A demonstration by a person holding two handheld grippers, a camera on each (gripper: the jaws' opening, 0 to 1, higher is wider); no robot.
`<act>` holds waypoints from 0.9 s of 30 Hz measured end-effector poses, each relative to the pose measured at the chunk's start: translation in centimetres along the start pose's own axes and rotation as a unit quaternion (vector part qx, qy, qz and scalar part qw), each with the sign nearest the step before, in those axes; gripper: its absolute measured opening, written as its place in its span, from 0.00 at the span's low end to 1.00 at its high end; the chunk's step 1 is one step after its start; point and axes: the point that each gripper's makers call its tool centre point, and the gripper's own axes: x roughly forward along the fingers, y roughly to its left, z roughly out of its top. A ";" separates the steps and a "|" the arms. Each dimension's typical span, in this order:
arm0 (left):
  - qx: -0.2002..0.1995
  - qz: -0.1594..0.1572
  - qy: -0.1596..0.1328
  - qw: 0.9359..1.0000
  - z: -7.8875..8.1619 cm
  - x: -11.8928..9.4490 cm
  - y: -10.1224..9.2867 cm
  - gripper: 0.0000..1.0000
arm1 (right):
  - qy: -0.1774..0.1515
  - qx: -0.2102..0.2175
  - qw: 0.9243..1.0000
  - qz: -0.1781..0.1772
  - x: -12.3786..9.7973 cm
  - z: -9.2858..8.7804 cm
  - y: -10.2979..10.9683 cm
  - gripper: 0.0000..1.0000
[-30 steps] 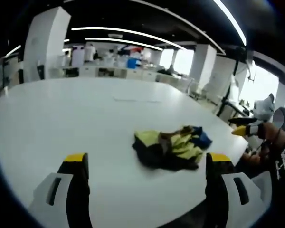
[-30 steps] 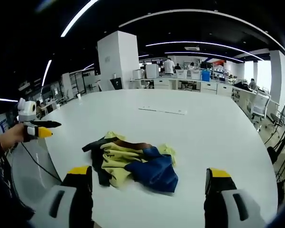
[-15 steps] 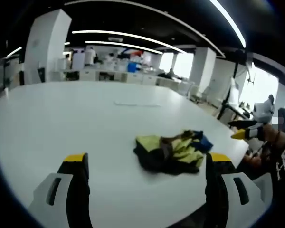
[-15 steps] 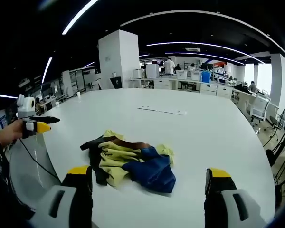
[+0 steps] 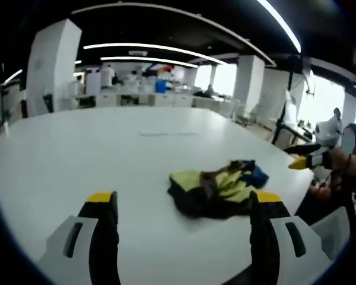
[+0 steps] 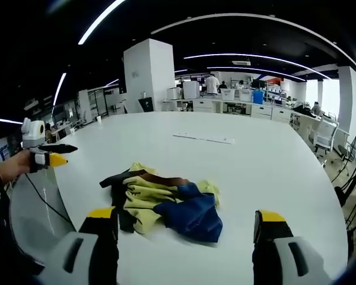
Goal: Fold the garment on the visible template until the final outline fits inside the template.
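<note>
Garment [image 6: 165, 202]: we see it crumpled near the table [image 6: 273, 166] edge, nothing folded yet.
Claws: our left [image 5: 181, 205] and right [image 6: 184, 222] gape wide, empty.
Left: all folding.

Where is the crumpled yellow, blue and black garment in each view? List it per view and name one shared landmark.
Left gripper view: crumpled yellow, blue and black garment, lower centre-right on the white table.
Right gripper view: garment, lower centre-left, ahead of the view's own fingers.
Shared landmark: pale flat strip farther along the table.
</note>
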 end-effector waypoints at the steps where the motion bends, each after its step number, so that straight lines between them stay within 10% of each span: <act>1: -0.001 -0.001 -0.001 1.000 -0.1 0.2 -0.1 0.85 | 0.001 0.001 1.000 0.001 0.1 -0.1 0.0 0.93; 27: 0.008 -0.052 0.030 0.998 -2.8 4.3 -2.8 0.44 | 0.015 0.018 1.000 0.008 4.3 -1.0 0.4 0.54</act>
